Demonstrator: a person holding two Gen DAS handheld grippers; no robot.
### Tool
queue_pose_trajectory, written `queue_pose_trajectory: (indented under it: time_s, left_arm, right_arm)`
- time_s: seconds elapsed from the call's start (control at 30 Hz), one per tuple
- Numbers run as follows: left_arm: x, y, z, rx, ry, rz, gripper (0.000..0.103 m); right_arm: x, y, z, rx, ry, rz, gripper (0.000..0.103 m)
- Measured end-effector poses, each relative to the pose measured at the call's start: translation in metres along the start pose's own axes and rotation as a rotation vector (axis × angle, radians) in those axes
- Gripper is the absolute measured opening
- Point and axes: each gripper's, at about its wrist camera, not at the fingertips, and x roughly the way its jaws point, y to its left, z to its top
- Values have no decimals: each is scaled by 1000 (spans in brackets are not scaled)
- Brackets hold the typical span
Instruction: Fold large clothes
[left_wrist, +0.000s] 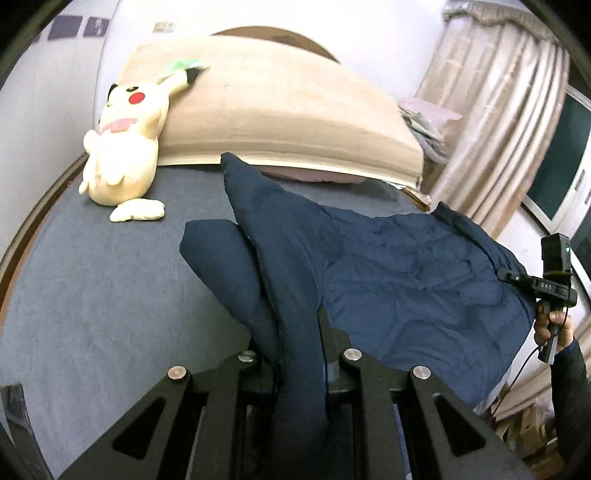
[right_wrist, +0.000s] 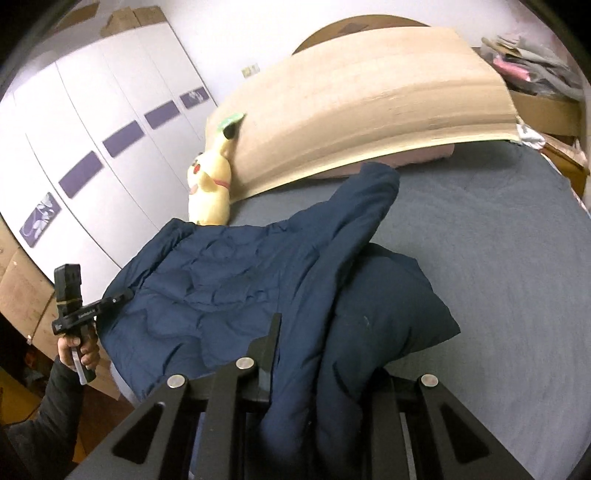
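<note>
The navy quilted jacket (left_wrist: 406, 266) is puffy, creased and lifted off the grey bed (left_wrist: 92, 277), spanning between both tools; one sleeve (left_wrist: 255, 192) points toward the beige headboard (left_wrist: 277, 107). The left gripper (left_wrist: 299, 332) has its jaws clamped narrow on a jacket edge. The right gripper (right_wrist: 299, 332) likewise has its jaws pinched on bunched fabric. Fabric hides the fingertips in both wrist views. A yellow plush toy (left_wrist: 122, 147) leans against the headboard. A cardboard box (right_wrist: 543, 107) holds indistinct clutter.
</note>
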Motion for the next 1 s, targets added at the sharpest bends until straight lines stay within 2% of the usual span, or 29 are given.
queue_pose_trajectory:
  time_s: [0.07,0.3,0.33,0.4,0.43,0.47,0.5,0.53,0.6,0.63,0.73,0.8,0.87,0.93,1.0]
  left_arm:
    - [2,-2,-20,9,7,5,16]
    - [62,25,-113,-118,183,25,17]
    - [65,30,-122,-145,187,12,17]
    - [68,45,-133,-230,184,-12,26]
    - [70,49,-135,-253,191,-16,30]
    - [72,54,-136,-271,197,-8,40]
    - [72,56,-137,-281,204,16,52]
    - [70,57,-137,-287,212,35,55]
    - [58,59,-133,-306,230,47,56]
    - [46,60,-129,-317,227,46,56]
    - [8,66,-114,-297,164,103,59]
    - [-3,72,-101,-287,115,141,60]
    - [6,71,-87,-264,96,127,61]
    - [28,64,-81,-252,117,103,61]
    - [61,56,-78,-225,162,91,61]
  right_arm:
    - [-1,-5,-25,11,4,-2,20]
    - [52,-57,-133,196,129,-18,20]
    - [58,-64,-144,220,137,-14,21]
    - [65,-78,-161,271,135,-20,32]
    - [69,-82,-164,292,140,-28,39]
    - [74,-87,-166,322,145,-44,59]
    - [76,-94,-168,356,151,-82,72]
    - [76,-101,-170,404,151,-85,73]
    - [62,-112,-176,480,135,-52,73]
    - [50,-117,-177,502,115,-69,73]
    - [18,-127,-171,518,58,-134,73]
    - [-9,-133,-161,521,-14,-171,73]
    - [-8,-130,-144,516,-44,-125,73]
    - [17,-116,-124,463,1,-51,73]
    - [52,-101,-109,370,55,-80,73]
